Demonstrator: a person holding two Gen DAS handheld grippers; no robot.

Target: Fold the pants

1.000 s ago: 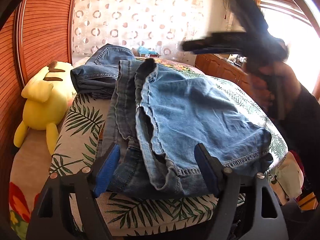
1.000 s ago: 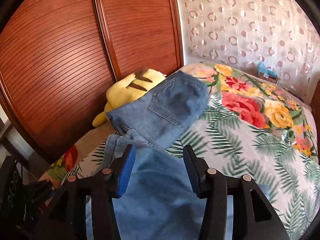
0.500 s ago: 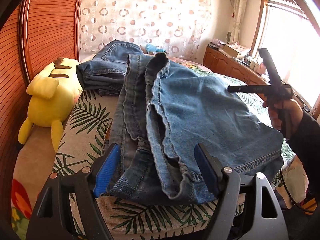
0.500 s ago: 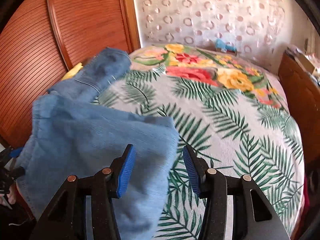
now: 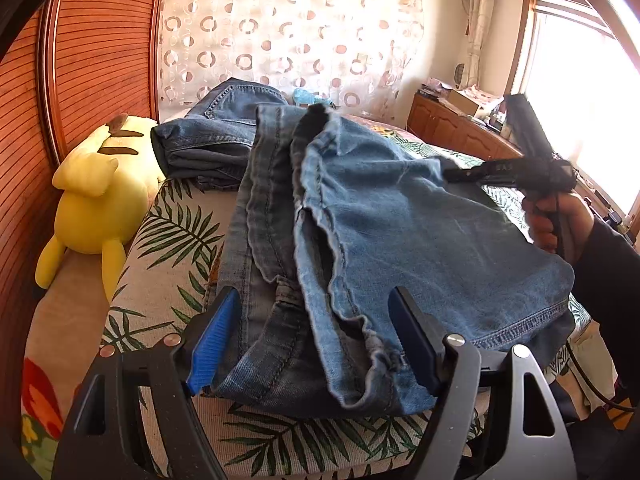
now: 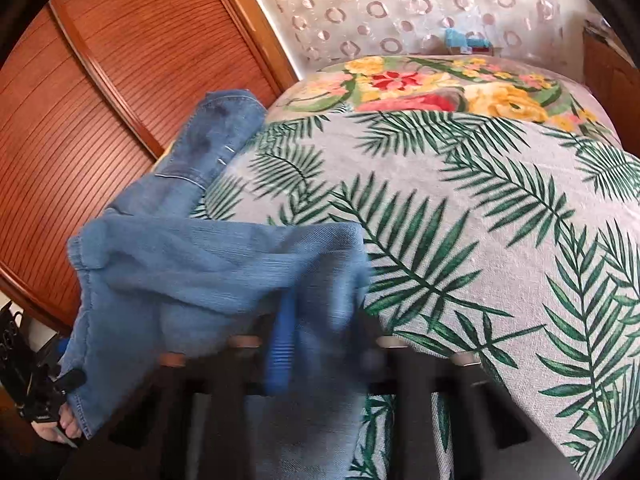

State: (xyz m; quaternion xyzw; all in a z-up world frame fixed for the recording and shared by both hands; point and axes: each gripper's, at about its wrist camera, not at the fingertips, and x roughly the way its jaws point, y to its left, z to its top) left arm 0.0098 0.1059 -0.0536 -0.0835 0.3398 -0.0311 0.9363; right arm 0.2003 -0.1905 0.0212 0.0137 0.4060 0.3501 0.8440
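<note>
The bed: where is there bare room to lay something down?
Free: the leaf-print bedspread right of the jeans, up to the flower print. Crowded: the side by the wooden doors, with folded jeans and a yellow plush toy.

Both wrist views look closely down at jeans (image 5: 400, 232).

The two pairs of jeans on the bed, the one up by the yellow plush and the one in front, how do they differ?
The far jeans are darker and folded into a compact stack beside the yellow plush; the near jeans are lighter, much wider spread and only loosely doubled, with rumpled edges. The far jeans lie untouched; the near jeans sit between the open left gripper, and the right gripper is closing on their cloth. Both are blue denim on the leaf-print bedspread.
</note>
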